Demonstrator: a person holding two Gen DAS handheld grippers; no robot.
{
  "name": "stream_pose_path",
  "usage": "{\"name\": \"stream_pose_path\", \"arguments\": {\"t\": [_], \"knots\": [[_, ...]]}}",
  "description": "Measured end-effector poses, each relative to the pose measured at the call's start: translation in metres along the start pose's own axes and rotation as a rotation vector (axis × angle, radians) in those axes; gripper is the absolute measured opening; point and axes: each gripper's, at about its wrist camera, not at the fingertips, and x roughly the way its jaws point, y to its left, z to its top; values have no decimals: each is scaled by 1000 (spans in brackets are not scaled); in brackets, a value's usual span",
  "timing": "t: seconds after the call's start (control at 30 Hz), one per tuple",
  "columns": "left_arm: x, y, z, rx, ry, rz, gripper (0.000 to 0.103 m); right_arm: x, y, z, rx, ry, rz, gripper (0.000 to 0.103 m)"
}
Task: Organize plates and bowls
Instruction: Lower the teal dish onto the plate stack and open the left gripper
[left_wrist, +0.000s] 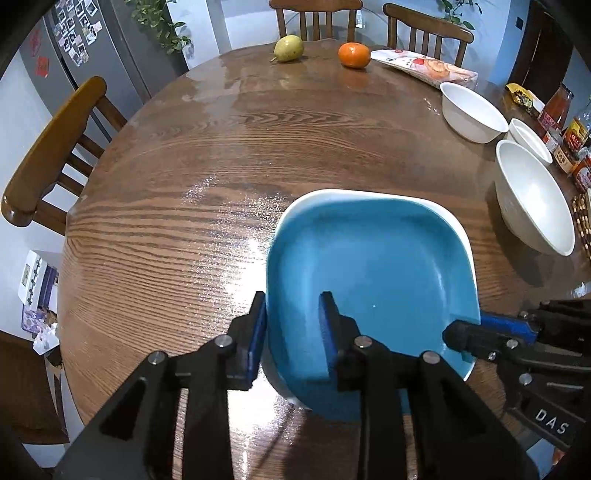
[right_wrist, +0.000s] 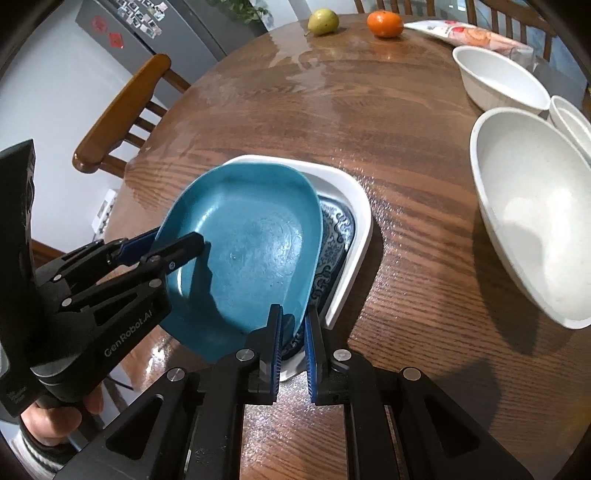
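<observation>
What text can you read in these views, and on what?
"DAS": white letters on the right tool's body, left wrist view.
"GenRobot.AI": on the left tool's body, right wrist view.
Snack bag: print too blurred to read.
Jars: labels too small to read.
Fridge: red signs and photos, unreadable.

Blue plate (right_wrist: 251, 254): squarish, glossy, tilted, lying over a patterned plate (right_wrist: 334, 243) inside a white square plate (right_wrist: 360, 218), near the table's near edge. Three white bowls (right_wrist: 532, 214) (right_wrist: 498, 77) (right_wrist: 572, 118): upright, empty, grouped at the table's right edge.
</observation>
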Motion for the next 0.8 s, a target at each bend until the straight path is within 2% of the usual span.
{"name": "stream_pose_path", "arguments": {"t": [0.03, 0.1, 0.23, 0.3, 0.4, 0.47, 0.8], "knots": [[-1, 0, 0, 1, -4, 2, 33, -1, 1, 0, -4, -5, -12, 10], [-3, 0, 0, 1, -12, 2, 44, -2, 0, 2, -8, -14, -22, 10], [-9, 0, 3, 1, -32, 12, 57, -6, -4, 4, 6, -23, -15, 10], [-13, 0, 4, 0, -43, 17, 68, -10, -7, 5, 8, -40, -28, 12], [-21, -1, 7, -3, -61, 14, 78, -22, -11, 6, 7, -85, -46, 32], [-25, -3, 9, -3, -67, 6, 80, -32, -16, 6, 16, -119, -39, 43], [-38, -21, 18, 4, -75, -38, 84, -76, -44, 3, 66, -238, -28, 51]]}}
